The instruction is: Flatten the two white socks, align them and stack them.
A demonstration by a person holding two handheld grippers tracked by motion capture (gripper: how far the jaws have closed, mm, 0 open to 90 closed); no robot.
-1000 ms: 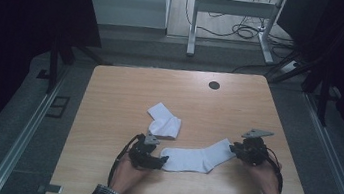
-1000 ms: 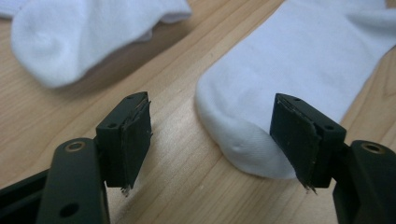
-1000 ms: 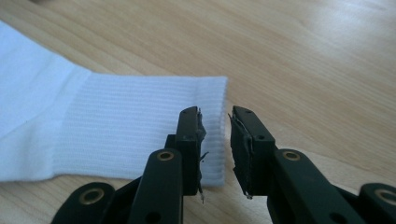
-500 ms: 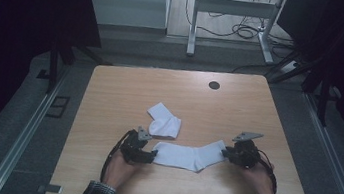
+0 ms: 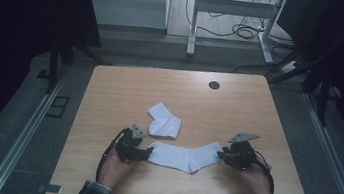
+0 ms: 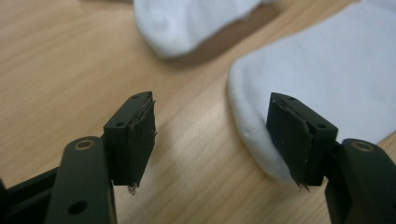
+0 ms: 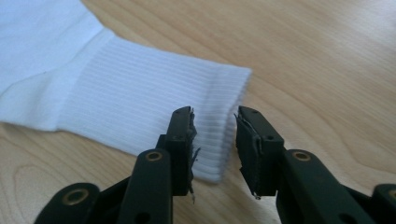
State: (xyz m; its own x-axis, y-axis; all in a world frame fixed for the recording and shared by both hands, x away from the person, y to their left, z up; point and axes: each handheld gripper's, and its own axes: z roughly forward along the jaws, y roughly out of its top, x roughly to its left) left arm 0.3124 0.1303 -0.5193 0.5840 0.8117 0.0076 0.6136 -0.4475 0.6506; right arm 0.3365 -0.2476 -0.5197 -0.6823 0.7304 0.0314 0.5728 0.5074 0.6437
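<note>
Wooden table [image 5: 120,90], flat white sock [image 5: 182,158], folded white sock [image 5: 164,123]

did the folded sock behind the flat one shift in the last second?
No. The folded sock lies at the same spot on the table, same offset from the round hole. The flat sock in front did move slightly.

Wooden table [image 5: 126,86], grey floor [image 5: 30,124], metal desk frame [image 5: 232,6] behind.

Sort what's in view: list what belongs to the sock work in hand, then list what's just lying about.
In the job:
- flat sock, stretched between both tools
- left tool, open at its toe end
- right tool, open at its ribbed cuff

Lying about:
- folded sock, untouched
- cables on the floor beyond the table
</note>
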